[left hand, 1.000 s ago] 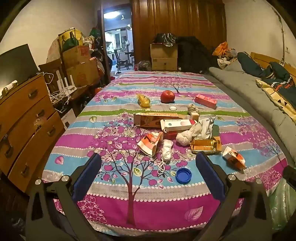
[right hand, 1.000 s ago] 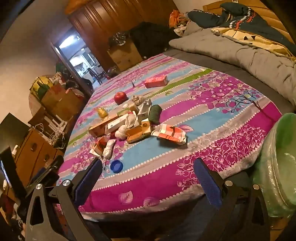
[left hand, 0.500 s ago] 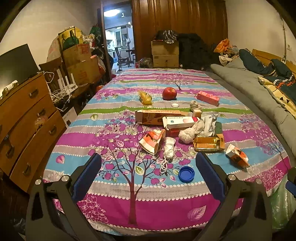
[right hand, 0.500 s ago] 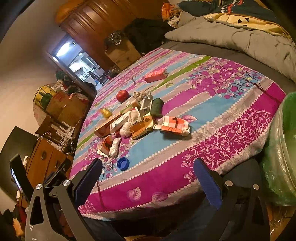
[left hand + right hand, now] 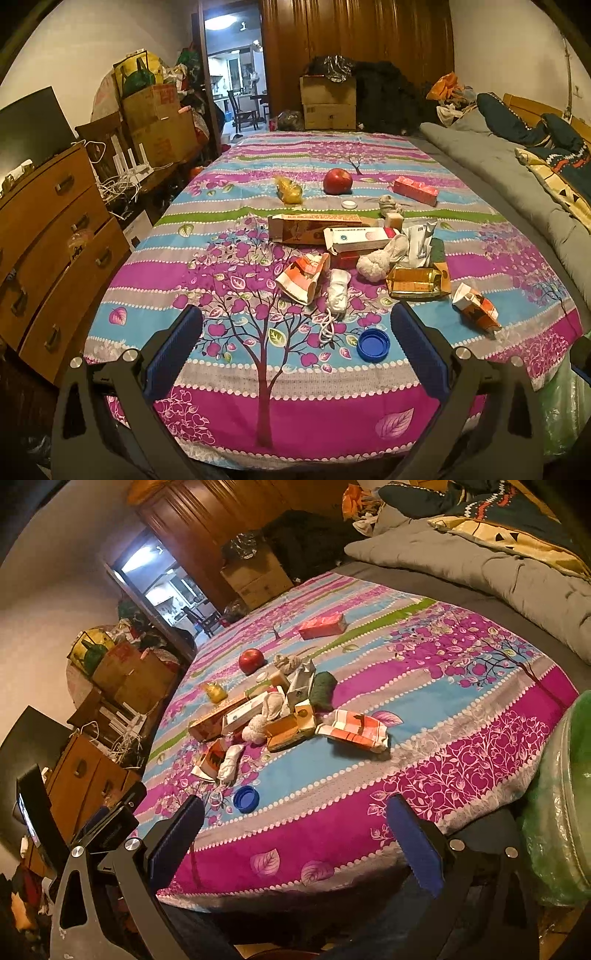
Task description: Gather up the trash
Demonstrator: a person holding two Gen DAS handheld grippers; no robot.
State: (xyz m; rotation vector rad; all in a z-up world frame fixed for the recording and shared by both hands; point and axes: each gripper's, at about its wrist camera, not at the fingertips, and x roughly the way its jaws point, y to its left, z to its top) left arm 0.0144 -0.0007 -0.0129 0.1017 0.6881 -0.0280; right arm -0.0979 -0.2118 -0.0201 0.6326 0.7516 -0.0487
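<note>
Litter lies mid-table on a purple floral cloth: a long brown carton point(image 5: 314, 229), a white box point(image 5: 360, 239), a crushed orange-white carton point(image 5: 303, 277), a gold wrapper point(image 5: 417, 283), another crushed carton point(image 5: 476, 306) point(image 5: 356, 730), a white wad point(image 5: 338, 291), a blue cap point(image 5: 373, 344) point(image 5: 245, 798). My left gripper point(image 5: 295, 352) hangs open over the near table edge, short of the cap. My right gripper point(image 5: 295, 843) is open too, low at the table's near corner, holding nothing. A green bag-lined bin point(image 5: 561, 812) stands by the right gripper.
A red apple point(image 5: 337, 181), a yellow packet point(image 5: 290, 190) and a pink box point(image 5: 415, 190) lie farther back. A wooden dresser point(image 5: 48, 236) runs along the left. A bed with grey bedding point(image 5: 517, 177) borders the right side. Cardboard boxes point(image 5: 327, 99) stand behind.
Both grippers have shifted slightly; the left view has risen a little and the right view has tilted and moved closer to the table corner. Nothing on the table has moved.
</note>
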